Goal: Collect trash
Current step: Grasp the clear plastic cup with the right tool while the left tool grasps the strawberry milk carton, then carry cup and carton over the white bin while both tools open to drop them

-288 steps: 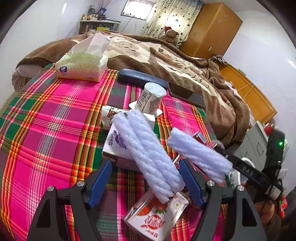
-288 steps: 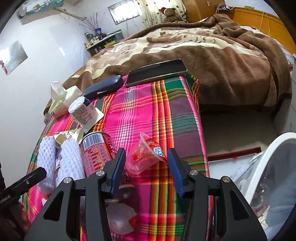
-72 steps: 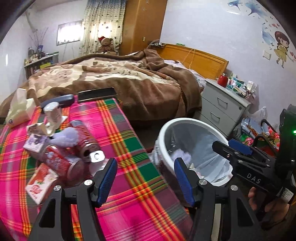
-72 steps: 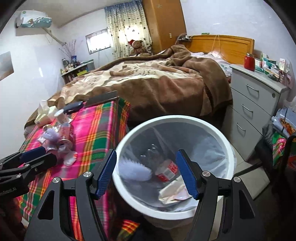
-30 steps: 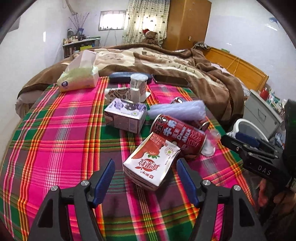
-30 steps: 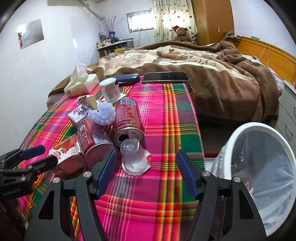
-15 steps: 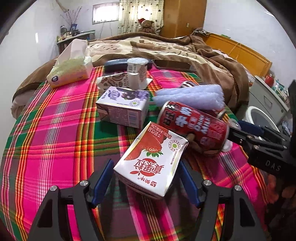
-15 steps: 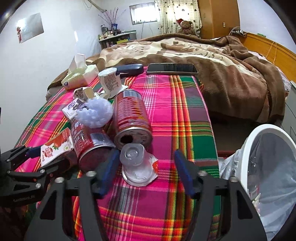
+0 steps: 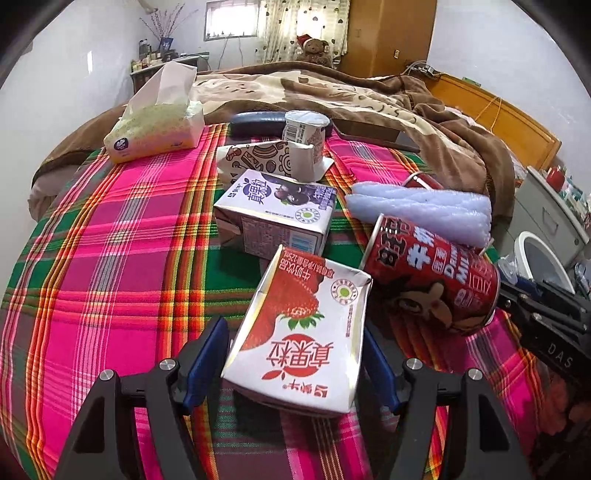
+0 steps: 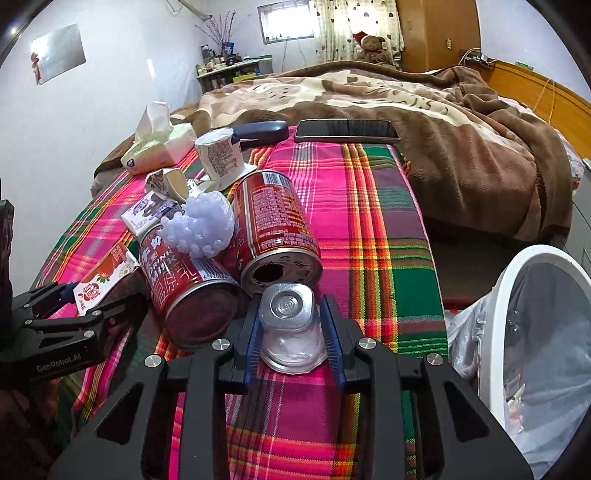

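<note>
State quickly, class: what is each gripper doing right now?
Left gripper: open, fingers on either side of the strawberry milk carton, not yet clamped.
Right gripper: shut on the clear plastic cup.

Strawberry carton, clear cup, red cans on plaid cloth

White walls enclose a bedroom. A bright window with a patterned curtain stands at the back, a wooden wardrobe beside it. A brown blanket covers the bed, which has a wooden headboard. A teddy bear sits at the far end. A cluttered shelf lines the back wall. A grey drawer unit stands at the right.
</note>
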### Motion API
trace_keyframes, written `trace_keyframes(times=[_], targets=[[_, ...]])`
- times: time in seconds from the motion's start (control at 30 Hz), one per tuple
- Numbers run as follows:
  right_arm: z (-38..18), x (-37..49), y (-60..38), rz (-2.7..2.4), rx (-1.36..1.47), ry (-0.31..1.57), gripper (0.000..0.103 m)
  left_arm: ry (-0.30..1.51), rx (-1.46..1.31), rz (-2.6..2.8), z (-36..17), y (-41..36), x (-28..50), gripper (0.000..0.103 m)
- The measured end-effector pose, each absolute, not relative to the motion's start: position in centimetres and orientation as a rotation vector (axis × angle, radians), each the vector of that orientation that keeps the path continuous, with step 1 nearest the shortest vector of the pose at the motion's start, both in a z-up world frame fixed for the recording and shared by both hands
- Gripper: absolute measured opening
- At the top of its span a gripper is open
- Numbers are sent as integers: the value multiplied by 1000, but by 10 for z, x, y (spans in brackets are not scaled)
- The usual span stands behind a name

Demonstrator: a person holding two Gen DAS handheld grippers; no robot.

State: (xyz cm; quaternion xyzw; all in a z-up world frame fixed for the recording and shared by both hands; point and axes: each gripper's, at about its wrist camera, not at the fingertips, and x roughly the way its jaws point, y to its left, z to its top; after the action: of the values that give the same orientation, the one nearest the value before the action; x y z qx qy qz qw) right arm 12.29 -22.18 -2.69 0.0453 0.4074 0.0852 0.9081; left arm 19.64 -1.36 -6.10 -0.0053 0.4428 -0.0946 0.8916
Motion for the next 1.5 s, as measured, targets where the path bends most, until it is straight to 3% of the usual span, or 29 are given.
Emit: trace_keyframes(times=[0.27,1.5], targets=[[-26,122,-225,170,110,828,31,912,-35,-197,-59,-9,193,59],[17,75,-261,126,179,661,31,746,-33,-251,14,-37,124,58]])
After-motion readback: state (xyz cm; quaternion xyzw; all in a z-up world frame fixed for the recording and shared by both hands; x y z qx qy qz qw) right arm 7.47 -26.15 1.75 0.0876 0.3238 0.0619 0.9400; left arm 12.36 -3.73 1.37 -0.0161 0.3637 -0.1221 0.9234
